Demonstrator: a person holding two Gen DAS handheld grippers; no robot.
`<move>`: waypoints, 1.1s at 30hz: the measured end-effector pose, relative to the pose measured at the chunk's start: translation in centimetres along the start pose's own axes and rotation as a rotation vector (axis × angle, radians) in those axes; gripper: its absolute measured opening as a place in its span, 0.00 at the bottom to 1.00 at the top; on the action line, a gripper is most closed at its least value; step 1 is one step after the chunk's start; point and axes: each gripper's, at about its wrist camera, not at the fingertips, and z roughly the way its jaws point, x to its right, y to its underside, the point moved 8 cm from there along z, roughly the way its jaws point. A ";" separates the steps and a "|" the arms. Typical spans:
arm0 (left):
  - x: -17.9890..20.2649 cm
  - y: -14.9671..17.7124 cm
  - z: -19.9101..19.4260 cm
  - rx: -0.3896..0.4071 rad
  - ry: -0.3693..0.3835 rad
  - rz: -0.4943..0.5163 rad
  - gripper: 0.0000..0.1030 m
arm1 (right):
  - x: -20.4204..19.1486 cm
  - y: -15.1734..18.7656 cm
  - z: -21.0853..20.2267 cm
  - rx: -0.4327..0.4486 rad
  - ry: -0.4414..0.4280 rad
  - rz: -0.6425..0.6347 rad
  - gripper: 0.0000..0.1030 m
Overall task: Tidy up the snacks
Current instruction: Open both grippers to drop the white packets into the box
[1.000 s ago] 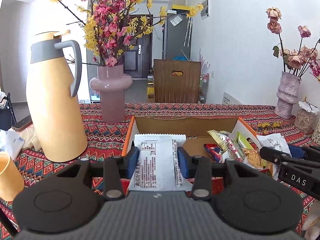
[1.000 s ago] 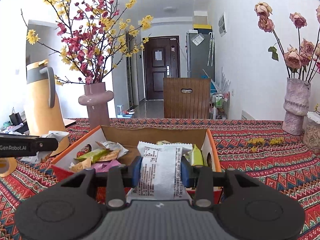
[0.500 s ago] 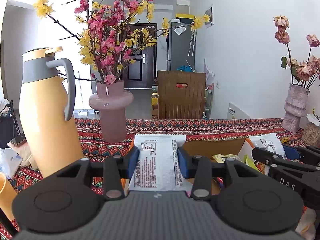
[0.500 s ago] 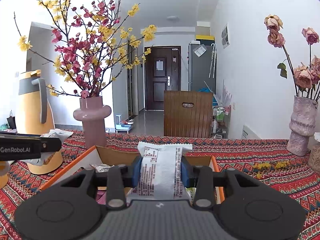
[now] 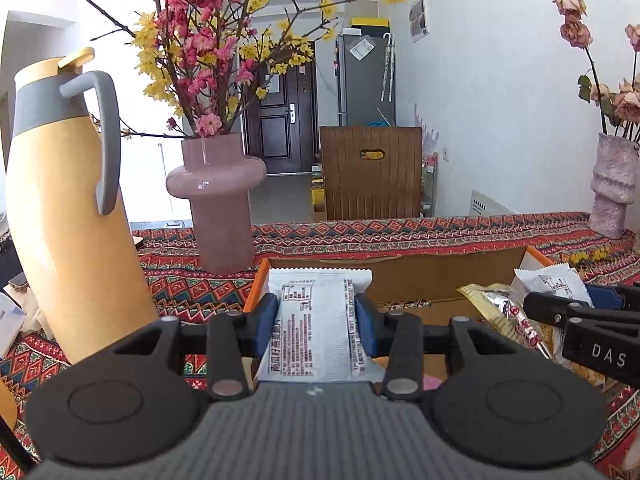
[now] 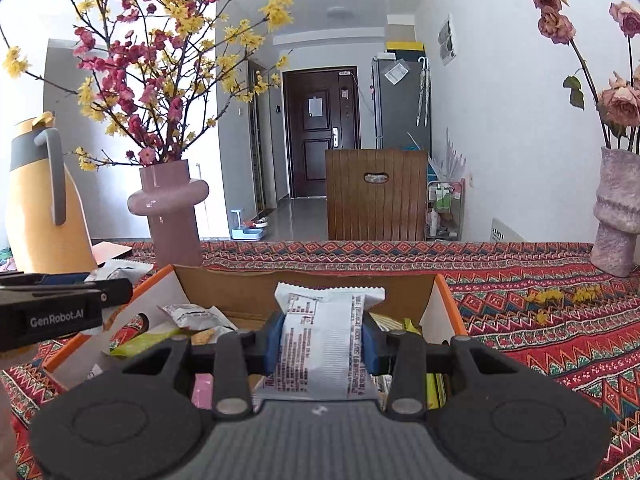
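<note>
Your left gripper [image 5: 316, 320] has its jaws clamped on a white packet [image 5: 316, 332], long axis pointing forward, over the near-left corner of the box [image 5: 440, 270]. Your right gripper [image 6: 323, 342] pinches its own packet [image 6: 324, 344] likewise, over the box's [image 6: 304, 292] right half. Both packets hang above the snacks [image 6: 188, 320], so the drop is straight down.

Bright, sharp daylight views, overexposed at left, fisheye-bent dark corners.
</note>
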 end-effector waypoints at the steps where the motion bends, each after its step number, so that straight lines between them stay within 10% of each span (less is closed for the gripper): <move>1: 0.0 0.2 0.1 -0.008 0.007 0.001 0.42 | 0.0 0.2 0.2 -0.008 0.000 -0.001 0.37; 14: -0.5 0.7 0.2 -0.014 0.015 -0.025 0.45 | -0.1 0.6 0.0 -0.009 0.001 0.002 0.39; 21: -2.1 0.1 -0.5 0.028 -0.025 -0.111 1.00 | 0.9 0.3 -0.7 0.024 0.019 0.055 0.98; 33: -2.9 0.5 0.0 -0.001 -0.031 -0.150 1.00 | 1.8 0.3 -0.4 0.016 0.017 0.101 1.00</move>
